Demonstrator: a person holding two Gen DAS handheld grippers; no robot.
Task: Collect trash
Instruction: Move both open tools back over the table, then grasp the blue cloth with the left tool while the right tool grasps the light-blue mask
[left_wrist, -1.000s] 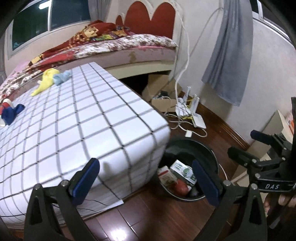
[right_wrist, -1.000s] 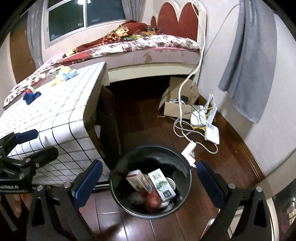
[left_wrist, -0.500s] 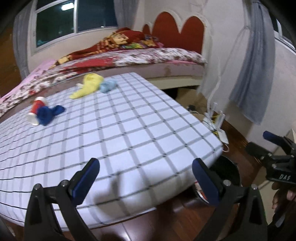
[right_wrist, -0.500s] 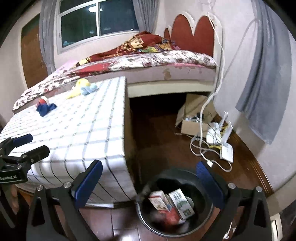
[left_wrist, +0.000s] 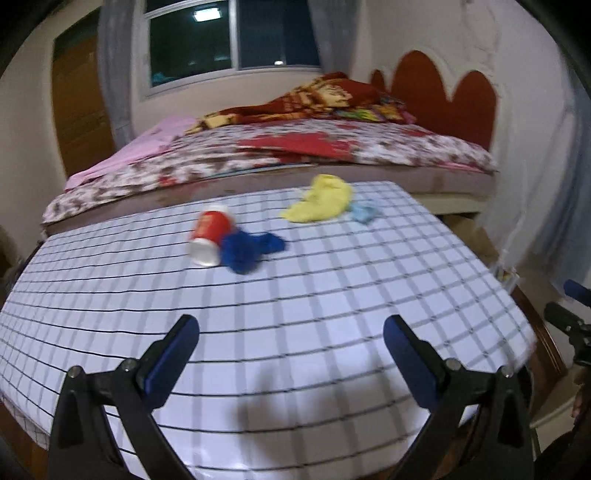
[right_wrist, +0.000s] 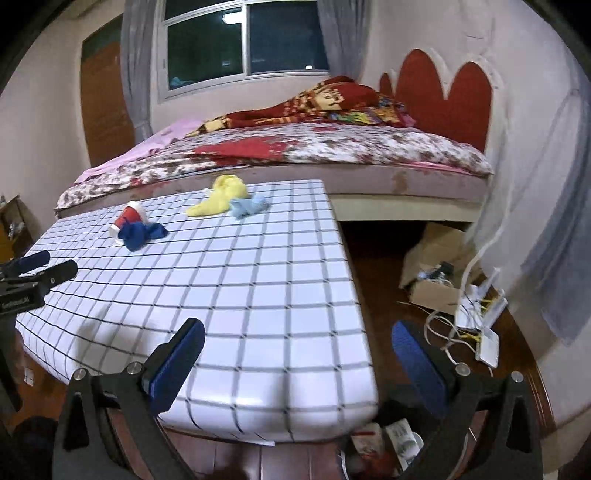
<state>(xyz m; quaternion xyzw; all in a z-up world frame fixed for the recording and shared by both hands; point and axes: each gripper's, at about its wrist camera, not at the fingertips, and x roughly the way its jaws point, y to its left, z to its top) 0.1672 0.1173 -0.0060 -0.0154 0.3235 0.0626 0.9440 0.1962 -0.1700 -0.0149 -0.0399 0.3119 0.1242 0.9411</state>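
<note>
- Grippers first: the left hand-held gripper (left_wrist: 291, 354) hangs over the near edge of the counter (left_wrist: 314, 295), jaws spread wide with nothing between them.
- Right hand-held gripper (right_wrist: 295, 360) is likewise released and empty, poised over the counter's near right corner, with the bin (right_wrist: 384, 446) partly visible below it on the floor.
- Cup (left_wrist: 211, 234), red with a white rim, lies on its side toward the far left of the checked counter.
- Blue rag (left_wrist: 249, 248) lies touching the cup on its right.
- Yellow rag (left_wrist: 321, 199) sits farther back near the counter's far edge, with a pale blue scrap (left_wrist: 364, 212) just beside it on the right.
- Cartons (right_wrist: 384, 439) already lie inside the bin, though motion blur hides their details.
- Bed (right_wrist: 295, 147) with a flowered cover runs behind the counter.
- Cardboard box (right_wrist: 432, 280) and white cables (right_wrist: 476, 325) lie on the wooden floor to the right.
</note>
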